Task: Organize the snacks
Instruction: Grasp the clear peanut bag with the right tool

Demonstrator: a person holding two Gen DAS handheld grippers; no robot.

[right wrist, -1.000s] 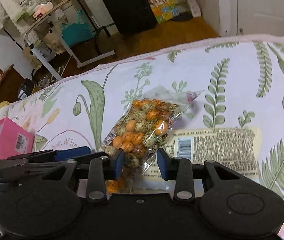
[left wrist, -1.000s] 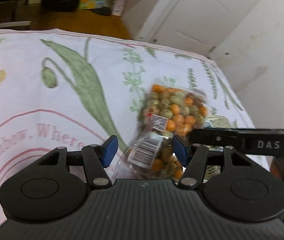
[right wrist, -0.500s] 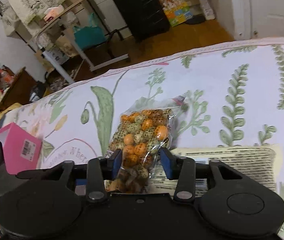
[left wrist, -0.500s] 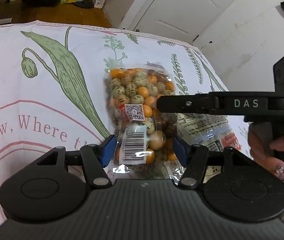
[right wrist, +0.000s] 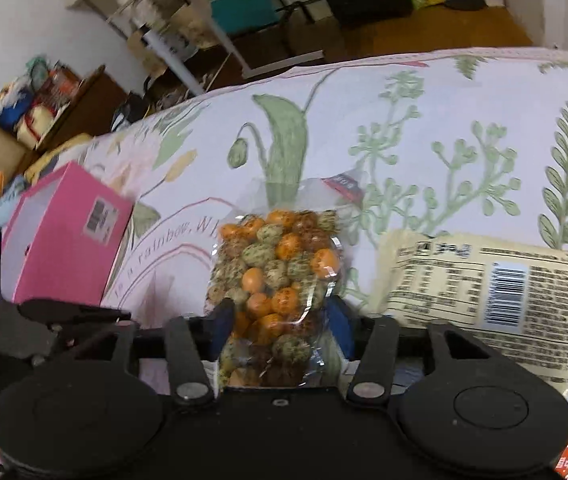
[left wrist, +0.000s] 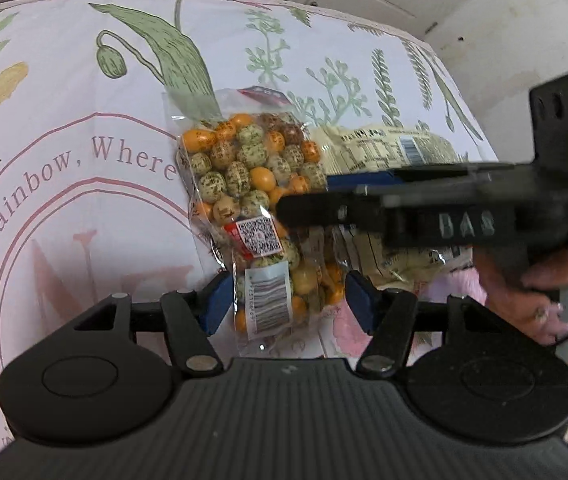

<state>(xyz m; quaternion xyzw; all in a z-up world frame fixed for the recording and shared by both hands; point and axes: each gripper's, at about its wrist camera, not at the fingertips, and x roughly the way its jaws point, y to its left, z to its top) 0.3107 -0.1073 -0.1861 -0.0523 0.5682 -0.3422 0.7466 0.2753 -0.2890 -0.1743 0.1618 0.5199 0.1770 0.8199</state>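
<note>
A clear bag of orange and green coated nuts (left wrist: 251, 184) lies on the flowered tablecloth (left wrist: 83, 80), its barcode end towards me. My left gripper (left wrist: 288, 304) is shut on that near end, a blue pad against each side. My right gripper (left wrist: 308, 196) comes in from the right across the bag's middle. In the right wrist view the bag (right wrist: 279, 264) stands between the right gripper's (right wrist: 281, 320) pads. Those jaws are opening and the pads have come off the plastic.
A pale yellow snack packet (right wrist: 504, 292) lies just right of the bag, partly under it (left wrist: 384, 148). A pink box (right wrist: 63, 240) stands on the cloth to the left. A person's hand (left wrist: 544, 272) holds the right gripper. The table's far edge (right wrist: 404, 56) borders a wooden floor with furniture.
The right jaws have widened around the bag. The bag has shifted left over the cloth, now beside the printed lettering. Both views have tilted further down towards the table.
</note>
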